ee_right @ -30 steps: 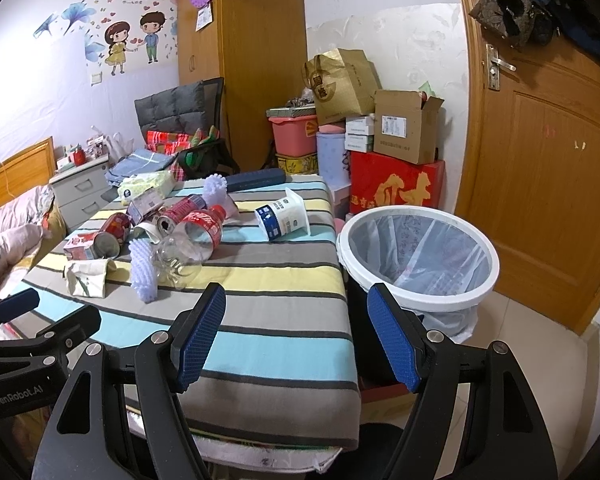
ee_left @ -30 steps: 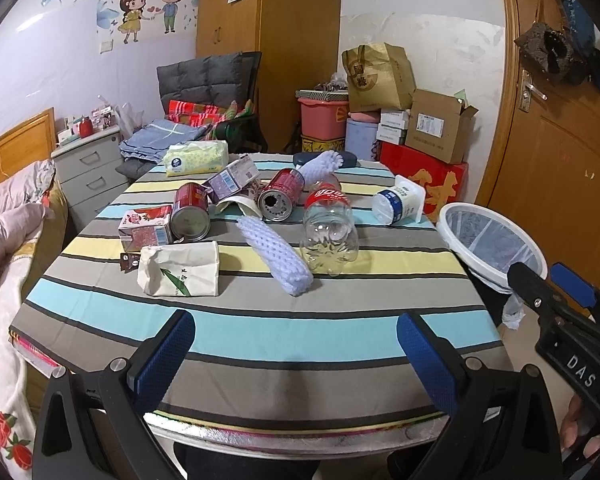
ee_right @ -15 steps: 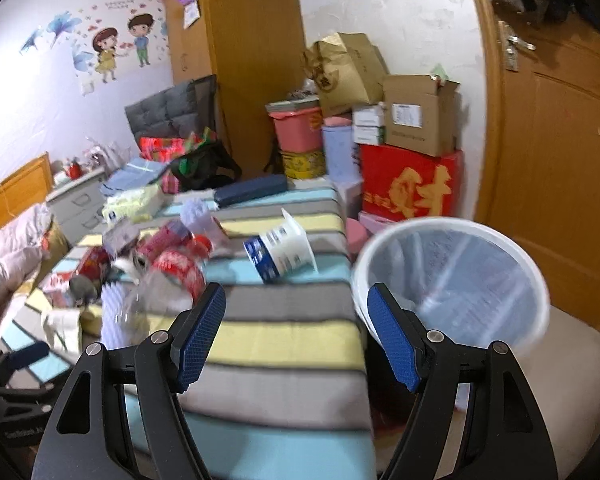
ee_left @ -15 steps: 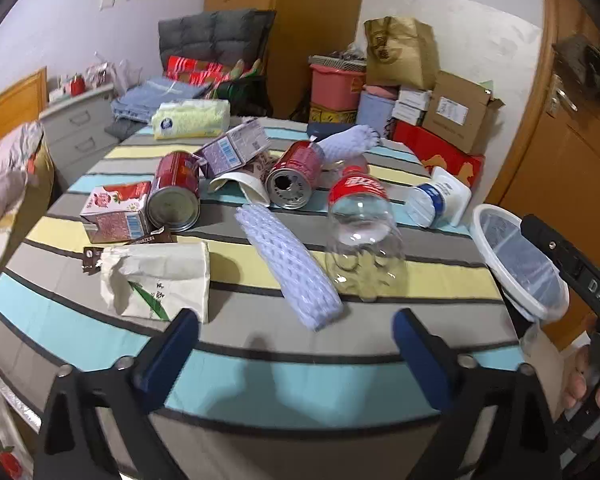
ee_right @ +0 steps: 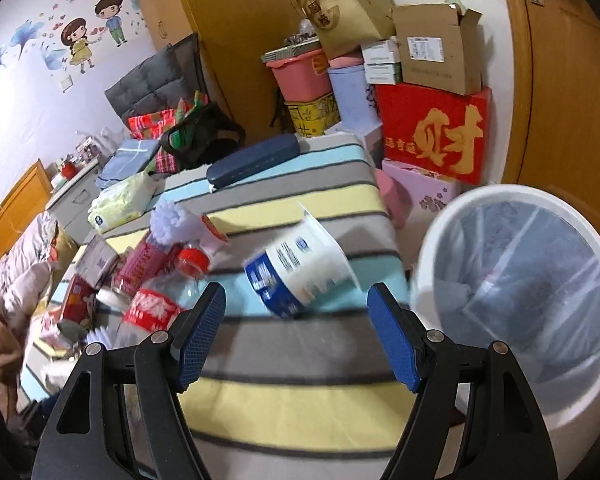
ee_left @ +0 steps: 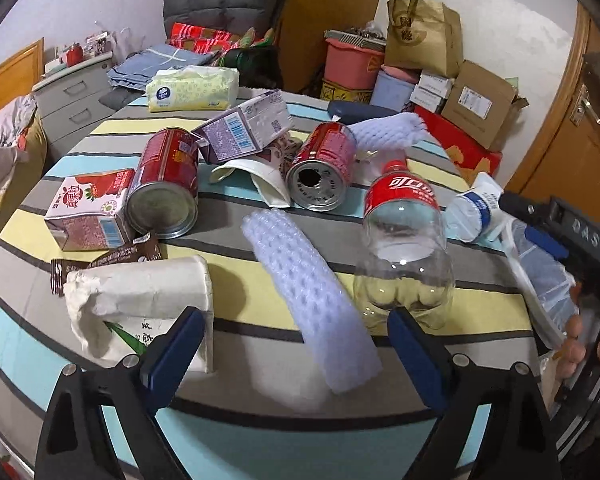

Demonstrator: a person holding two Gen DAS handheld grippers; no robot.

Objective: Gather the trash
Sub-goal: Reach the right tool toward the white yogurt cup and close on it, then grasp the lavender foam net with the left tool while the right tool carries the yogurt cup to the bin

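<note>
Trash lies across the striped table point(ee_left: 300, 432): a pale purple foam net sleeve point(ee_left: 300, 280), a clear cola bottle point(ee_left: 404, 240), two red cans point(ee_left: 164, 184), drink cartons point(ee_left: 88, 212) and a white tissue pack point(ee_left: 140, 300). My left gripper point(ee_left: 292, 340) hovers low over the sleeve's near end. Its jaws are closing, with the sleeve's end between them and the pads off it. My right gripper point(ee_right: 296, 300) is open with nothing held, just short of a tipped blue-and-white cup point(ee_right: 300, 272). A white bin point(ee_right: 520, 300) with a liner stands right of the table.
A yellow tissue pack point(ee_left: 192, 88) and a dark blue case point(ee_right: 252, 160) lie at the table's far side. Boxes, tubs and a paper bag point(ee_right: 432, 128) are stacked behind by a wooden door. A bed point(ee_left: 4, 148) and grey drawers flank the left.
Both grippers have moved forward and down toward the table. The left now hangs over the foam sleeve with its jaws slightly narrower. The right has closed in on the cup beside the bin.
</note>
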